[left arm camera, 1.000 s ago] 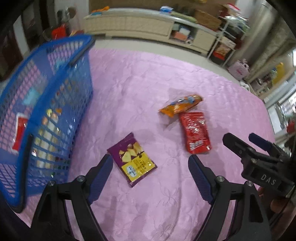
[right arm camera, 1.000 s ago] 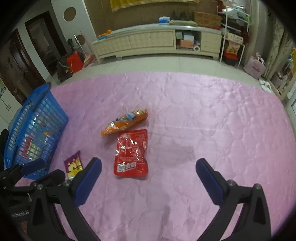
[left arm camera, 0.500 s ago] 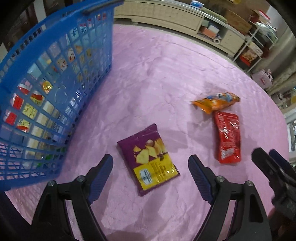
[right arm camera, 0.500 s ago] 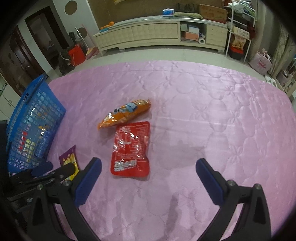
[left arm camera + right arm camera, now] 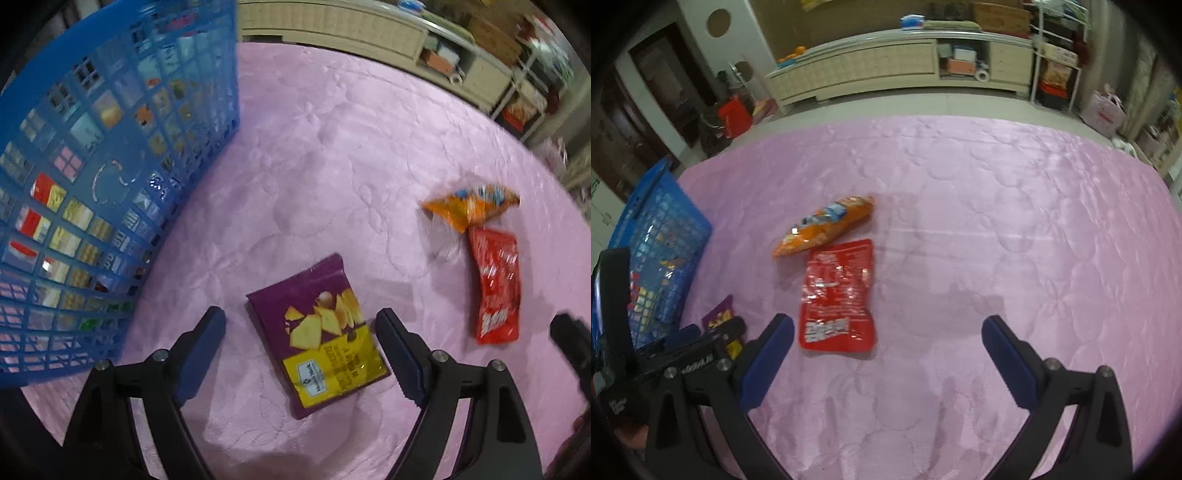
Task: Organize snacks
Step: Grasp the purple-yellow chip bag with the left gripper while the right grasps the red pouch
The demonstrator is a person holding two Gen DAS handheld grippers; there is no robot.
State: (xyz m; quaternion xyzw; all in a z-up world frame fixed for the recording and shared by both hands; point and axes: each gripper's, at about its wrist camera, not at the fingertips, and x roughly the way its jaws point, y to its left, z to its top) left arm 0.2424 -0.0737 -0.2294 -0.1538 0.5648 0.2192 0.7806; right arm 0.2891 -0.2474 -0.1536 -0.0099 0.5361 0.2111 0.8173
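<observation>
- Since a second ago your left gripper [image 5: 301, 332] has dropped toward the purple chip bag [image 5: 319, 334], which now looks larger and sits between the spread, empty jaws; nothing is clamped yet.
- That purple chip bag lies flat on the pink quilt [image 5: 332, 147], just right of the blue basket [image 5: 110, 155], and you straddle it at a slant. Close like this and the pads may catch only a corner, so the slick film could slide out or fold.
- Push down too far and the fingertips will likely dig into the soft quilt and pinch fabric along with the bag.
- Mind the basket wall close on the bag's left: a careless lift could knock it.
- Farther right of the bag, the orange packet [image 5: 471, 206] touches the red packet [image 5: 496, 288].
- Your right gripper [image 5: 888, 350] hangs wide and empty beside the red packet; keep it apart from the left to avoid a collision.
</observation>
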